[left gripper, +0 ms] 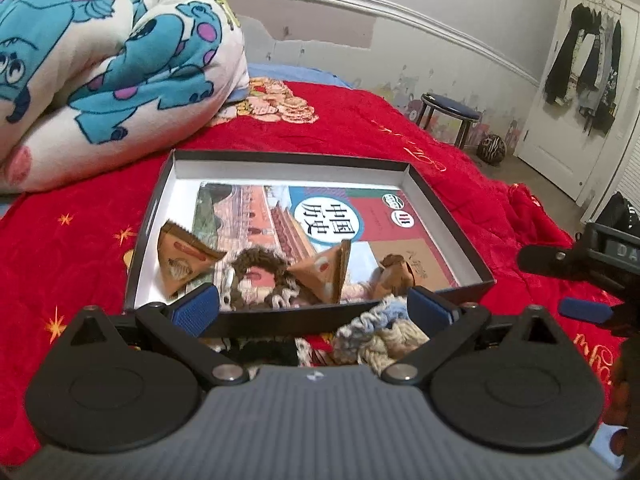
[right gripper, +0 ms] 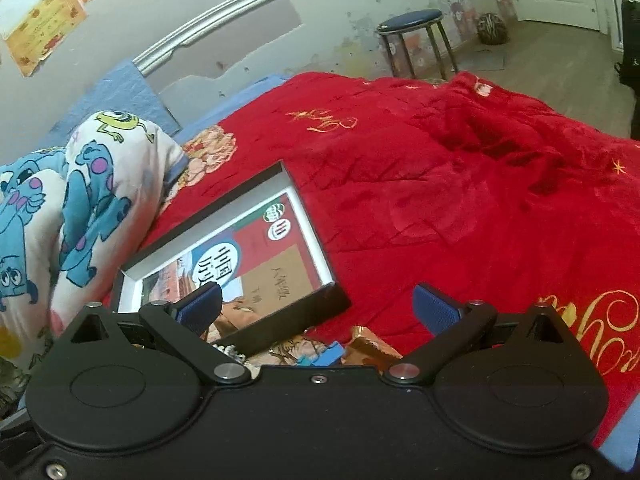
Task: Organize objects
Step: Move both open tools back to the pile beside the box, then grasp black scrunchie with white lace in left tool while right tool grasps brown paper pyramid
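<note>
The left gripper (left gripper: 314,308), spread wide and grasping nothing, is hovering over the knitted scrunchies (left gripper: 380,330) just before the box (left gripper: 280,158), so it should be descending squarely onto one, while beyond, inside the box, the textbook (left gripper: 320,216) is lying flat, its long axis running across, the right gripper (right gripper: 318,308) likewise released

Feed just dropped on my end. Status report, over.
Both hand-held grippers, left and right, open, empty. Box on red blanket holds book, brown packets, a scrunchie. More scrunchies outside by near wall. Nothing blocking.
</note>
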`<state>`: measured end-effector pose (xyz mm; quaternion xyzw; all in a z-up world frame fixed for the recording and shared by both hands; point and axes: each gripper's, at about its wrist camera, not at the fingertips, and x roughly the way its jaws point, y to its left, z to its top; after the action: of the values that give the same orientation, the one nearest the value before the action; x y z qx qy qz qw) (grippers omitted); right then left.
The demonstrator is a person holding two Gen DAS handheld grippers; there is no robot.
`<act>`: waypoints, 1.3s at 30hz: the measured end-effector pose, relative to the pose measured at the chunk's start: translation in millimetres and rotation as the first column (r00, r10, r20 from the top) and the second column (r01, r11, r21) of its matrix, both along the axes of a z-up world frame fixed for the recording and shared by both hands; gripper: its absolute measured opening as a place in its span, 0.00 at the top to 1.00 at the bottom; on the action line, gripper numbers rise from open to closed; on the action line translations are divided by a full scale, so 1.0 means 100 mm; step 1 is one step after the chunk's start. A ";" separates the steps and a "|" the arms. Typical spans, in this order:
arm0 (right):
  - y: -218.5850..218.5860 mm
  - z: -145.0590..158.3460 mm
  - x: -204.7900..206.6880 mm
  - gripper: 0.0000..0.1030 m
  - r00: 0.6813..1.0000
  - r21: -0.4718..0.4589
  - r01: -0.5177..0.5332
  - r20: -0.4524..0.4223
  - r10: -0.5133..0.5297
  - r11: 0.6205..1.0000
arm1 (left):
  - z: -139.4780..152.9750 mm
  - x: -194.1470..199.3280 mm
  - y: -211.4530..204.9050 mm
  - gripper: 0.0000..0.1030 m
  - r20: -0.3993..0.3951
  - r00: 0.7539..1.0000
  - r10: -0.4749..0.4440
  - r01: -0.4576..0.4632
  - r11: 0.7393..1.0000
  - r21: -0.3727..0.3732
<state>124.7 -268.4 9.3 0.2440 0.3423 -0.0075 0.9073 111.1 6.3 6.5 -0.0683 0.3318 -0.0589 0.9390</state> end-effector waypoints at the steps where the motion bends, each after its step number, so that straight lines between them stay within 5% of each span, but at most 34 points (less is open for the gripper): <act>1: 0.01 -0.01 0.00 0.01 1.000 0.003 -0.005 -0.001 0.005 1.000 | 0.00 -0.03 -0.01 0.00 -0.006 1.000 -0.005 0.005 1.000 -0.008; 6: 0.07 0.00 0.01 0.02 1.000 -0.050 -0.024 0.001 0.024 0.998 | -0.04 -0.18 -0.12 0.00 -0.033 0.998 -0.052 0.053 0.998 0.044; 11: 0.14 -0.13 0.03 0.07 0.998 -0.086 0.017 -0.053 -0.021 0.996 | -0.19 -0.33 0.02 0.00 -0.066 0.998 0.009 -0.009 1.000 -0.007; 16: 0.25 -0.27 -0.03 0.09 0.995 -0.082 0.010 -0.101 -0.019 0.997 | -0.27 -0.28 0.03 0.00 -0.025 0.997 0.073 -0.070 0.990 0.122; 27: 0.26 -0.41 -0.04 0.17 0.986 -0.147 0.038 -0.155 -0.061 0.988 | -0.46 -0.15 -0.04 0.10 -0.065 0.996 0.066 -0.059 0.992 0.110; 33: 0.20 -0.49 -0.01 0.20 0.981 -0.125 0.058 -0.178 -0.079 0.991 | -0.62 -0.02 0.08 0.33 -0.144 0.987 0.067 -0.063 0.997 0.037; 39: 0.24 -0.54 0.02 0.22 0.980 -0.151 0.081 -0.170 -0.107 0.985 | -0.64 -0.03 0.08 0.64 -0.113 0.991 0.077 -0.071 0.996 0.056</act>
<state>126.2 -244.2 -44.9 0.1923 0.4083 -0.0966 0.8871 108.3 14.2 -57.6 -0.0594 0.3842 -0.0111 0.9213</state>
